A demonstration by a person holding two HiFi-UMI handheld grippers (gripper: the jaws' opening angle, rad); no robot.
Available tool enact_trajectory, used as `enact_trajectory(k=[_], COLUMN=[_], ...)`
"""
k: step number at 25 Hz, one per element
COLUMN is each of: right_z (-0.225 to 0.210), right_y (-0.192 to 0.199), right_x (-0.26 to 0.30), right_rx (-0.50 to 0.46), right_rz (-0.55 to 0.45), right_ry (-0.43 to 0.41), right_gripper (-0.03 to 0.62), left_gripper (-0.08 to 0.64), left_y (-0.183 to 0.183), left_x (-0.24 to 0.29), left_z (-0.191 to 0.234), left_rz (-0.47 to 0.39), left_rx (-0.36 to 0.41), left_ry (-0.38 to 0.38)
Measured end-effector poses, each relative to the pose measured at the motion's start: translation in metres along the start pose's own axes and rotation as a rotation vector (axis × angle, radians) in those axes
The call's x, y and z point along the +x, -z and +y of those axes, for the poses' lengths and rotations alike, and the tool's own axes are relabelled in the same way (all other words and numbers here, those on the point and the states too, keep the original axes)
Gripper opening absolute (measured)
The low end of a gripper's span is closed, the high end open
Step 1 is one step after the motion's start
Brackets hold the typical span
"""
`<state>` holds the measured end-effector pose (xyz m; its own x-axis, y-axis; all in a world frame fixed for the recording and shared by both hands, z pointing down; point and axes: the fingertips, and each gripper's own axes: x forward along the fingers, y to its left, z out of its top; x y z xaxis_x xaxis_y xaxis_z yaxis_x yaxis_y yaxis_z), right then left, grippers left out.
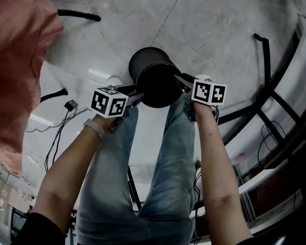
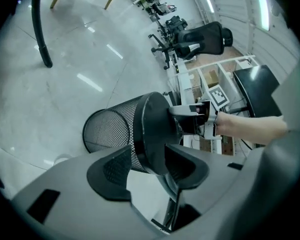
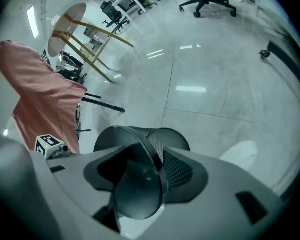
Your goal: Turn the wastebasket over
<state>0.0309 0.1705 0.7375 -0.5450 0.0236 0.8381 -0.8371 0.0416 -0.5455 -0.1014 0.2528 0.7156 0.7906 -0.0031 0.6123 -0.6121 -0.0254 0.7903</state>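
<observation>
Both your tongs grip the black mesh wastebasket, tipped on its side over the floor.
Your left tongs are clamped on the rim of its solid base from the left, one pad on the mesh wall, the other on the base face. Your right tongs pinch the same rim from the right. The base faces you and the open mouth points away.
</observation>
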Motion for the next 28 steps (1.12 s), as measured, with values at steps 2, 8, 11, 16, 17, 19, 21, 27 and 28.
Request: enact_trajectory(k=[2, 8, 11, 16, 17, 19, 21, 27, 28], right_z=[-0.002, -0.018, -0.027, -0.037, -0.039, -0.044, -0.050, -0.077, -0.082], right_y=[-0.006, -0.043, -0.071, -0.117, -0.125, -0.138, -0.150, -0.173, -0.175], right_x=[0.000, -0.009, -0.011, -0.004, -0.002, 0.001, 0.005, 0.022, 0.026], right_rx=[0.009, 0.038, 0.019, -0.015, -0.009, 0.014, 0.042, 0.138, 0.158], right_rz=[0.042, 0.059, 0.050, 0.089, 0.095, 0.103, 0.106, 0.129, 0.138], right_ry=[-0.040, -0.114, -0.129, -0.176, -0.188, -0.215, -0.243, -0.328, -0.342], right_gripper=[0.229, 0.233, 0.232, 0.232, 0.230, 0.228, 0.224, 0.218, 0.218], left_gripper=[0.206, 0.206, 0.206, 0.206, 0.206, 0.206, 0.207, 0.207, 0.207], left_y=[-0.005, -0.038, -0.055, -0.092, -0.101, -0.120, -0.139, -0.194, -0.201], left_x=[0.000, 0.002, 0.009, 0.017, 0.017, 0.016, 0.015, 0.024, 0.027], left_z=[-0.004, -0.032, -0.048, -0.063, -0.065, -0.065, -0.063, -0.054, -0.052], left_rz=[-0.015, -0.099, -0.130, -0.263, -0.298, -0.367, -0.423, -0.506, -0.512], left_rx=[-0.008, -0.034, -0.014, -0.042, -0.051, -0.076, -0.100, -0.121, -0.115], left_ry=[0.002, 0.007, -0.009, -0.014, -0.014, -0.016, -0.016, -0.016, -0.020])
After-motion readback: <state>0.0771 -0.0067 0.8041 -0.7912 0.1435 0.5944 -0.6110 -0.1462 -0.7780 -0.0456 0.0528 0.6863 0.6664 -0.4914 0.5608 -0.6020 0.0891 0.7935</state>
